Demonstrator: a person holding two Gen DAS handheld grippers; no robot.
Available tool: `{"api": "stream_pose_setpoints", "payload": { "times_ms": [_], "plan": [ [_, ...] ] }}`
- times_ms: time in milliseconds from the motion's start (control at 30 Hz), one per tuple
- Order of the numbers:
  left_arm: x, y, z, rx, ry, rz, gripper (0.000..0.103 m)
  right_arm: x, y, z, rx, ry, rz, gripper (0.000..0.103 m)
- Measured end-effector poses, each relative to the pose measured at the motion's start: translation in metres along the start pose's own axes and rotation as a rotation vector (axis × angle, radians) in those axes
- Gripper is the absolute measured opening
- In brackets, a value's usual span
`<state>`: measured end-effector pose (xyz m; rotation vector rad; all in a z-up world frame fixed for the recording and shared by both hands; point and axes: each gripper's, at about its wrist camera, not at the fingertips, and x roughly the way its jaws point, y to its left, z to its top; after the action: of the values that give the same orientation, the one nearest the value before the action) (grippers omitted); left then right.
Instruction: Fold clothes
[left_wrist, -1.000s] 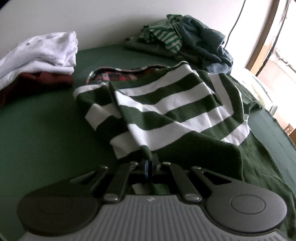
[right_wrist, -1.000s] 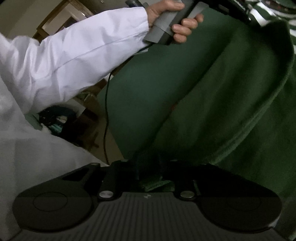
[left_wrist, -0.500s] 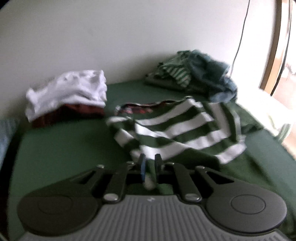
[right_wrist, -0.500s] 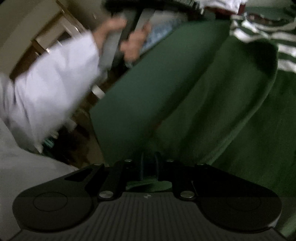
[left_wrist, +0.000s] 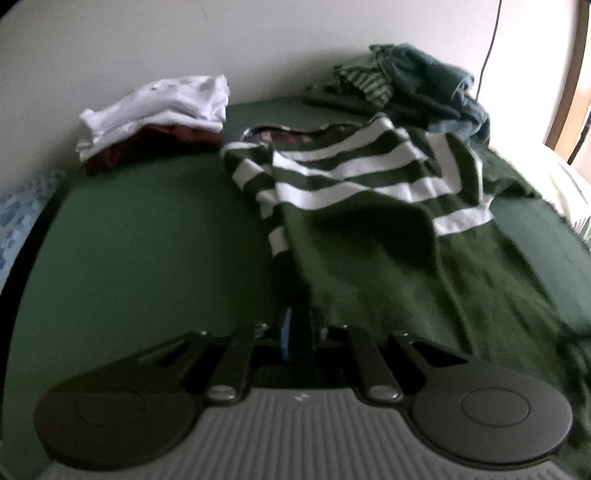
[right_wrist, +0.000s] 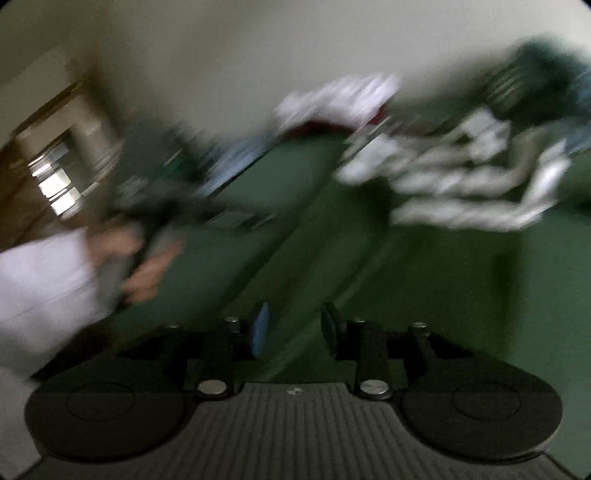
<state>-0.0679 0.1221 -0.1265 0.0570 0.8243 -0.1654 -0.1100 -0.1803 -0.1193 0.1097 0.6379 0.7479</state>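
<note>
A green and white striped sweater (left_wrist: 369, 206) lies stretched toward me on the green table cover (left_wrist: 147, 240). My left gripper (left_wrist: 300, 325) is shut on a dark green edge of the sweater, which runs from the fingers up to the striped part. In the blurred right wrist view my right gripper (right_wrist: 293, 325) is open with a gap between its fingers, above green cloth. The striped sweater (right_wrist: 461, 184) shows farther off at the upper right. The left hand (right_wrist: 147, 258) with its white sleeve holds the other gripper at the left.
A folded stack of white and maroon clothes (left_wrist: 155, 122) sits at the back left. A pile of unfolded clothes (left_wrist: 413, 85) lies at the back right by the wall. A plaid garment (left_wrist: 280, 134) peeks out behind the sweater. A light cloth (left_wrist: 569, 188) lies at the right edge.
My right gripper has opened and let go of the green cloth, and its view has swung up. My left gripper has pulled back with the sweater, stretching it out.
</note>
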Motion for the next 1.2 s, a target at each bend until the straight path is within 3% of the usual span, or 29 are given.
{"api": "stream_pose_setpoints", "payload": {
  "times_ms": [67, 100, 133, 167, 267, 300, 333, 367, 400, 533, 667, 800, 967, 1067, 1200],
  "plan": [
    [-0.01, -0.005, -0.006, 0.003, -0.002, -0.033, 0.007, -0.017, -0.001, -0.011, -0.036, -0.146, -0.142, 0.049],
    [-0.013, -0.009, -0.011, 0.006, 0.002, -0.05, 0.007, -0.023, -0.001, -0.018, -0.057, -0.218, -0.202, 0.067],
    [-0.013, -0.013, -0.017, 0.008, 0.018, -0.069, 0.007, -0.025, -0.004, -0.02, -0.066, -0.248, -0.241, 0.093],
    [-0.013, -0.016, -0.025, 0.008, 0.039, -0.087, 0.007, -0.026, -0.007, -0.021, -0.071, -0.267, -0.274, 0.099],
    [-0.013, -0.025, -0.042, 0.018, 0.072, -0.114, 0.007, -0.024, -0.026, -0.018, 0.046, -0.194, -0.276, 0.089],
    [-0.015, -0.027, -0.046, 0.025, 0.07, -0.119, 0.007, -0.021, -0.033, -0.017, 0.08, -0.166, -0.288, 0.062],
    [-0.017, -0.029, -0.05, 0.032, 0.068, -0.124, 0.007, -0.018, -0.036, -0.016, 0.096, -0.139, -0.296, 0.02],
    [-0.019, -0.031, -0.053, 0.04, 0.068, -0.131, 0.007, -0.015, -0.037, -0.016, 0.106, -0.113, -0.303, 0.006],
    [-0.022, -0.03, -0.052, 0.049, 0.074, -0.143, 0.006, -0.017, -0.038, -0.019, 0.139, -0.104, -0.302, 0.003],
    [-0.039, -0.03, -0.052, 0.105, 0.079, -0.213, 0.006, -0.026, -0.032, -0.03, 0.206, -0.089, -0.328, 0.005],
    [-0.045, -0.041, -0.065, 0.207, 0.179, -0.398, 0.006, -0.037, -0.018, -0.043, 0.217, -0.05, -0.374, 0.01],
    [-0.053, -0.054, -0.087, 0.347, 0.244, -0.525, 0.002, -0.052, 0.002, -0.058, 0.22, 0.001, -0.401, 0.028],
    [-0.056, -0.039, -0.071, 0.306, 0.304, -0.669, 0.003, -0.062, 0.024, -0.081, 0.251, 0.09, -0.396, 0.032],
    [-0.056, -0.037, -0.068, 0.308, 0.297, -0.704, 0.011, -0.067, 0.032, -0.092, 0.295, 0.112, -0.387, 0.034],
    [-0.048, -0.054, -0.089, 0.385, 0.359, -0.709, 0.01, -0.074, 0.041, -0.1, 0.322, 0.117, -0.374, 0.034]
  ]
}}
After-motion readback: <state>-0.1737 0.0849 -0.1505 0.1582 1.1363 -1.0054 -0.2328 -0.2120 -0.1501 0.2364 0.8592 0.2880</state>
